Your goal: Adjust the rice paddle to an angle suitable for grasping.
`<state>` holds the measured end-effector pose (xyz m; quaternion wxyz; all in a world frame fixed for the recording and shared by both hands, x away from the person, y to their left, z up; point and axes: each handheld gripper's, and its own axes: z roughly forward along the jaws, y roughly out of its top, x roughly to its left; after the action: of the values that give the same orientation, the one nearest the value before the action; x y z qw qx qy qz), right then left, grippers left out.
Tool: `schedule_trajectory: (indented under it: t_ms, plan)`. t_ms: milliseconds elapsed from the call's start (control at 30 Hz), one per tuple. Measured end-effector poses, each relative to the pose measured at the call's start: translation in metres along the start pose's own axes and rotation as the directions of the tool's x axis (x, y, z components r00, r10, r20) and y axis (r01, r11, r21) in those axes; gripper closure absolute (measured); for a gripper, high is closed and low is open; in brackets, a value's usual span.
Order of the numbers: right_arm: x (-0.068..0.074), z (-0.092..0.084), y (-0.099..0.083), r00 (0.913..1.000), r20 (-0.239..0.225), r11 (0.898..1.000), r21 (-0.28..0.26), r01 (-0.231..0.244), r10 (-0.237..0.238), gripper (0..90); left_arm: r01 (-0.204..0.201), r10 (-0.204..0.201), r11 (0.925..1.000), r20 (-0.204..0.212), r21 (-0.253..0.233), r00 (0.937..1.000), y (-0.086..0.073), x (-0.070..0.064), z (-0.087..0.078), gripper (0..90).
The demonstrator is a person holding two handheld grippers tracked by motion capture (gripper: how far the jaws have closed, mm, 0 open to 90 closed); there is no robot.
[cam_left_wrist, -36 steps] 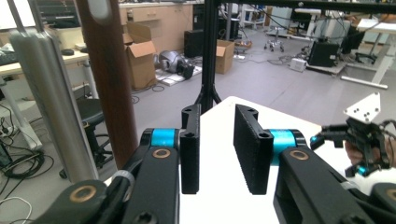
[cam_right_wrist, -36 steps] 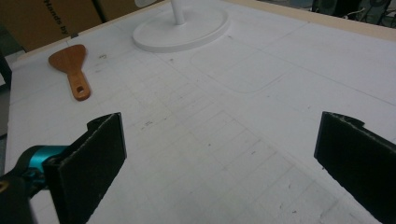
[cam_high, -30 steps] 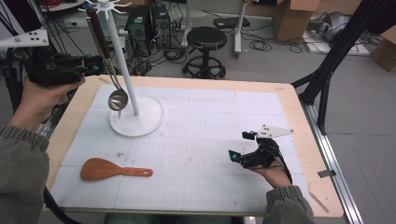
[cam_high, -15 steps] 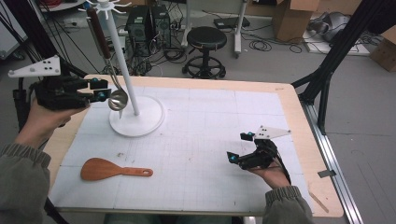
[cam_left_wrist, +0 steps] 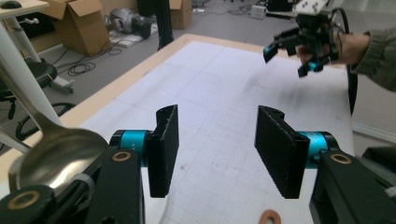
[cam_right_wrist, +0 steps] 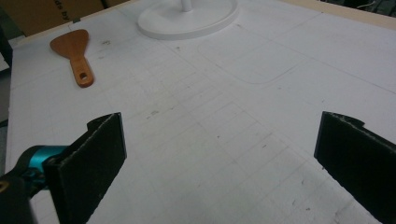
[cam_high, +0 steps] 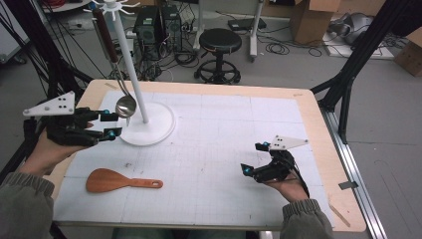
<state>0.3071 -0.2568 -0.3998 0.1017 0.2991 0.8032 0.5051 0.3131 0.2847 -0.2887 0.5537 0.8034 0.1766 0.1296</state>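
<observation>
High view: showed the ladle [cam_high: 125,105] hanging from the rack [cam_high: 135,79], bowl just above the base. Placed left gripper [cam_high: 110,124] just beside the bowl, jaws just opened and empty, presumably letting go after hanging. Rested right gripper [cam_high: 252,158] well apart, spread, empty.

Nothing readable anywhere here, honestly. No labels, brands or numbers on the cardboard boxes [cam_left_wrist: 81,23] beyond the jaws, and the white grid mat [cam_high: 224,149] carries only plain lines, no writing.
</observation>
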Motion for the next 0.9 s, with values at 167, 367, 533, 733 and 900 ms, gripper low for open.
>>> schedule_trajectory:
  t_ms: [167, 367, 533, 733, 900]
  plan:
    - [-0.001, 0.000, 0.000, 1.0000, 0.002, 1.000, 0.002, -0.001, 0.001, 1.3, -0.002, 0.002, 0.9999, 0.010, 0.012, 1.0000, -0.012, -0.005, 0.005, 43.3]
    - [0.000, -0.001, -0.001, 1.0000, 0.003, 1.000, 0.004, 0.003, -0.003, 1.3, 0.001, -0.003, 0.9985, 0.025, 0.055, 0.9997, -0.030, -0.010, 0.012, 39.3]
    - [0.001, -0.001, -0.002, 1.0000, 0.008, 1.000, 0.005, 0.005, -0.005, 1.3, -0.006, 0.003, 0.9972, 0.041, 0.075, 0.9991, -0.044, -0.015, 0.019, 38.5]
    - [0.003, -0.001, -0.002, 0.9999, 0.011, 1.000, 0.014, -0.001, 0.001, 1.3, -0.029, 0.023, 0.9928, 0.056, 0.116, 0.9982, -0.057, -0.022, 0.029, 38.9]
    - [0.003, -0.002, -0.003, 0.9999, 0.011, 1.000, 0.009, 0.002, -0.002, 1.3, -0.039, 0.028, 0.9881, 0.074, 0.149, 0.9969, -0.065, -0.026, 0.037, 38.5]
